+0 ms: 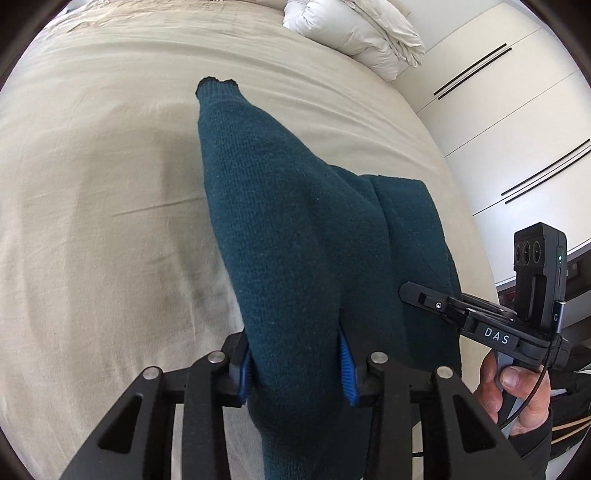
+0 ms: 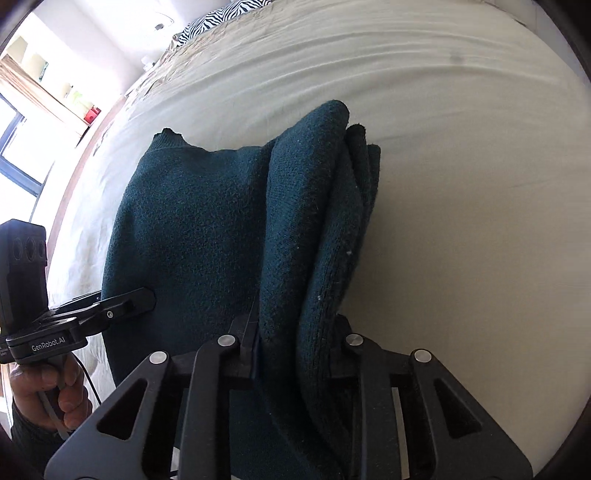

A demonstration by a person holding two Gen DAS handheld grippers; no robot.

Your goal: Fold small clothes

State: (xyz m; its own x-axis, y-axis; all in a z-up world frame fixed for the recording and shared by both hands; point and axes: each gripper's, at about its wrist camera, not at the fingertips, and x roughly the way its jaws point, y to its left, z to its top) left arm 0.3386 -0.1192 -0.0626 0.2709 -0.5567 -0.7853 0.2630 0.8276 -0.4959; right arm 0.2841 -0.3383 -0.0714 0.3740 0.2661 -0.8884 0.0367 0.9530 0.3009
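On the beige bed sheet [image 1: 92,221], a dark teal knit sweater [image 1: 288,240] lies partly folded (layers bunched along one edge). Left gripper [image 1: 295,365] clamps a fold between its blue pads [image 1: 347,373]; right gripper [image 2: 295,343] pinches the stacked layers.

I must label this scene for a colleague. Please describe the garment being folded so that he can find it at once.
Look at the wide beige bed. On it lies a dark teal knit sweater, bunched between both grippers. It is the only dark item there; the duvet at the far edge is white.
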